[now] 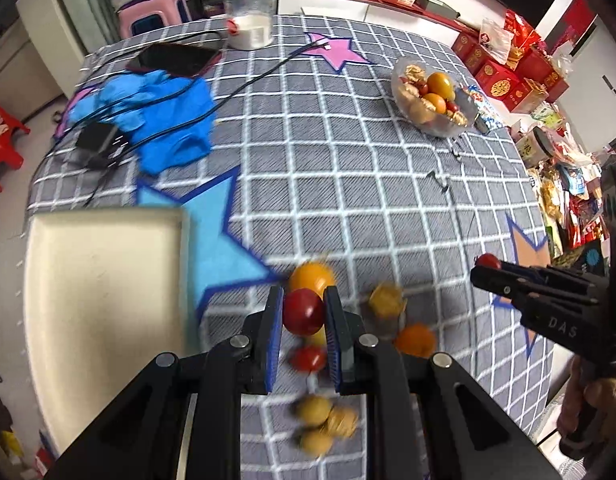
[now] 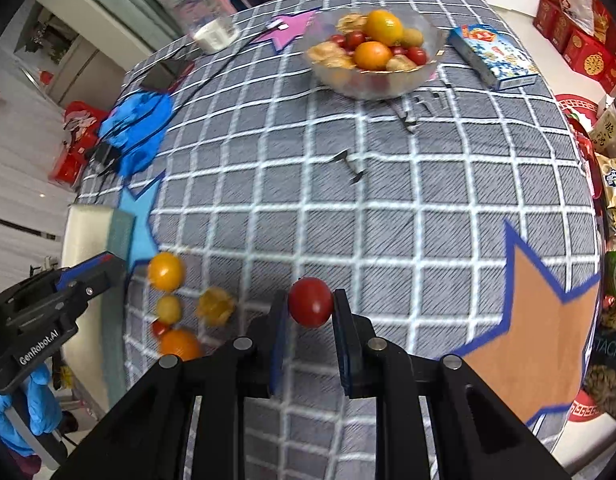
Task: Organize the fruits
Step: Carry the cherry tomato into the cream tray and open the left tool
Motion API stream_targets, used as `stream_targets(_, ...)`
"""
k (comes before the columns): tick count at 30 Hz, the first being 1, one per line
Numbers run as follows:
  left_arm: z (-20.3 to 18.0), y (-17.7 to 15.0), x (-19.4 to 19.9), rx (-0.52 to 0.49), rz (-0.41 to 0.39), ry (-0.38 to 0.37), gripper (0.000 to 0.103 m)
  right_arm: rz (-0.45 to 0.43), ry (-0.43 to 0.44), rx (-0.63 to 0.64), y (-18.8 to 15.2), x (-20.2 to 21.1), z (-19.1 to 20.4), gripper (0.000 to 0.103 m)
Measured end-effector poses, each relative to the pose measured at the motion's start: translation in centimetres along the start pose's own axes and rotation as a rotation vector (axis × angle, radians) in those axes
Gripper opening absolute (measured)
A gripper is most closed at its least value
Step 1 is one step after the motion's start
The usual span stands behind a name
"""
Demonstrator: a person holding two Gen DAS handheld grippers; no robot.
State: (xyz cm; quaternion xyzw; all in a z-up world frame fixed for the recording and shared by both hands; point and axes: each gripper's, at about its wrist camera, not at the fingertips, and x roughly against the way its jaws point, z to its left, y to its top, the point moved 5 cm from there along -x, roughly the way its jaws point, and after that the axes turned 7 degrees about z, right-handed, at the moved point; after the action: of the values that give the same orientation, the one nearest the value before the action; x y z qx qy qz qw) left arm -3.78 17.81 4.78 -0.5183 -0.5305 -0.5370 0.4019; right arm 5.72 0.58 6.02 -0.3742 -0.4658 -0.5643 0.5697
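Read "DAS" on the right gripper (image 2: 310, 306) body and "GenRobot.AI" on the left gripper (image 1: 303, 312). Left fingers (image 1: 273, 334) clamped tight on a red cherry tomato (image 1: 303, 311), lifted above the bench (image 1: 348, 168). Right fingers (image 2: 346, 340) likewise pinched on a second red tomato (image 2: 310, 307). Just below and beside the left fingers, loose fruits (image 1: 322, 424) lay scattered on the checked cloth. Left of them, a cream tray (image 1: 100, 280). Far ahead, a glass bowl (image 2: 428, 64) heaped with fruit.
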Motion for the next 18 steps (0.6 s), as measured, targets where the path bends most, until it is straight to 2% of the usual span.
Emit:
stream_targets(11, 7.6, -5.6, 2.9, 0.118, 0.042, 0.064, 0.022, 0.049, 0.013, 0.148, -2.5, 0.3, 10.1, 0.023)
stream_targets(18, 12.1, -8.7, 2.8, 0.188, 0.085, 0.094, 0.022, 0.089, 0.023, 0.260, -3.2, -0.5, 17.0, 0.023)
